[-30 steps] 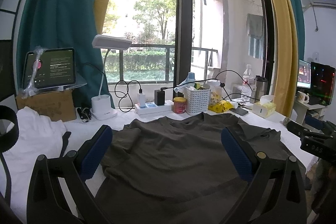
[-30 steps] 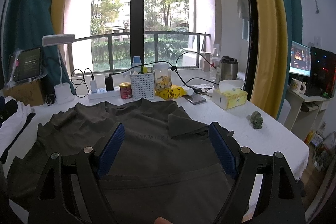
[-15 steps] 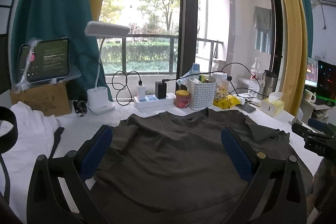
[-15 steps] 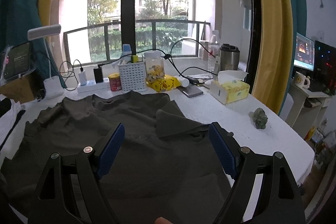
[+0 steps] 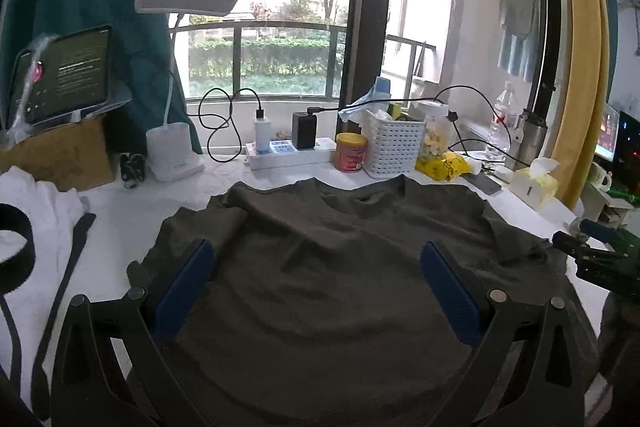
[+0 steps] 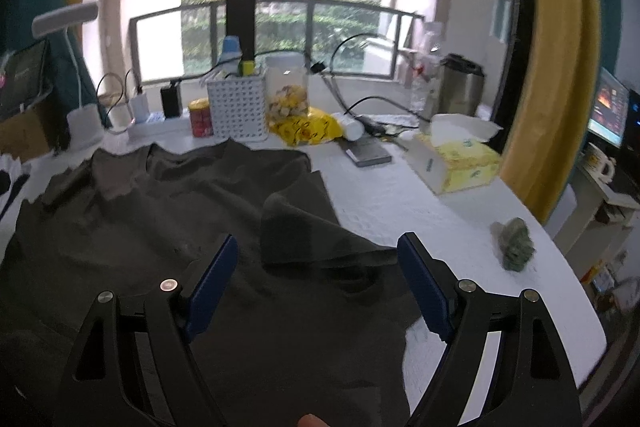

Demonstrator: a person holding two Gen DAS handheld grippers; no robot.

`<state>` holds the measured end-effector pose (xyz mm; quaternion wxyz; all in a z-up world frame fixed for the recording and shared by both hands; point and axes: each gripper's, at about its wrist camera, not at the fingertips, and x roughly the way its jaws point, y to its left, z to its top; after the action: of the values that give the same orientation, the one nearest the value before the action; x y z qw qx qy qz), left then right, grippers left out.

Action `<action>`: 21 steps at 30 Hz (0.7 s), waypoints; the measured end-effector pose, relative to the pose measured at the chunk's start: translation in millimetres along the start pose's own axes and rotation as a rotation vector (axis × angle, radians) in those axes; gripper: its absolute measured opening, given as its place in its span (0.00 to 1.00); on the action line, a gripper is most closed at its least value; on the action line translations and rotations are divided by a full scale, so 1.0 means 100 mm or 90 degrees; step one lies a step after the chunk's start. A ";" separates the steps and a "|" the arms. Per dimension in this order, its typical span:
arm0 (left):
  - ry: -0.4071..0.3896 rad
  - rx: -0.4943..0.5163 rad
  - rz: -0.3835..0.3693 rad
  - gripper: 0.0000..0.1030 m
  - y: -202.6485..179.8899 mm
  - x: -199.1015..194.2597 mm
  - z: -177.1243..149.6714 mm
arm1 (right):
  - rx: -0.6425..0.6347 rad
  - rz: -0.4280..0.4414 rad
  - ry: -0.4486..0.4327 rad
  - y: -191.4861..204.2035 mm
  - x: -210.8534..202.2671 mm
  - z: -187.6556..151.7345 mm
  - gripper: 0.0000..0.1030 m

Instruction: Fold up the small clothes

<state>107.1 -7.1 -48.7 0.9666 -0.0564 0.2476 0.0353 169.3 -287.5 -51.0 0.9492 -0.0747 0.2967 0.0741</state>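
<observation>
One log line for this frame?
left gripper: open | right gripper: open | dark t-shirt: spread on table, unfolded | sleeve: flipped inward

Matt, soft dark cloth of the shirt [image 5: 340, 267] between blue rubbery-looking fingers [image 5: 184, 287]. Beyond the fingertips, white perforated plastic basket [image 5: 394, 147], glossy tin can [image 5: 351, 151]. Right of the fingers, textured white tablecloth [image 6: 420, 211], brushed metal flask [image 6: 460, 87].

Daylight enters through the window [image 5: 280, 27] ahead of both grippers; the panes are blown out near the top. The dark shirt [image 5: 340, 267] under the fingers reads dim, with soft fold shadows. Left wrist view is sharp. Right wrist view is smeared, probably motion blur, worst on the tissue box [image 6: 460, 163] ahead-right. Fisheye bends the curtains [image 6: 556, 67]; corners are vignetted black.
</observation>
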 end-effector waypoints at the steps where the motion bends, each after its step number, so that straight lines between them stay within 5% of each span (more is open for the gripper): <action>1: 0.001 0.000 -0.004 0.99 0.00 0.02 0.01 | -0.004 0.005 0.005 0.01 0.04 0.00 0.78; 9: 0.035 0.001 -0.004 0.99 0.07 0.28 0.03 | -0.053 0.055 0.072 0.21 0.51 0.07 0.66; 19: 0.046 0.018 0.000 0.99 0.10 0.50 0.09 | -0.084 0.042 0.128 0.36 0.96 0.03 0.65; 21: 0.052 0.025 0.004 0.99 0.09 0.54 0.09 | -0.095 0.034 0.140 0.37 1.03 0.01 0.51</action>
<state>157.8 5.0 -67.9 0.9565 -0.0378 0.2878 0.0307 246.7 -241.5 -113.3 0.9006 -0.1444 0.3942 0.1128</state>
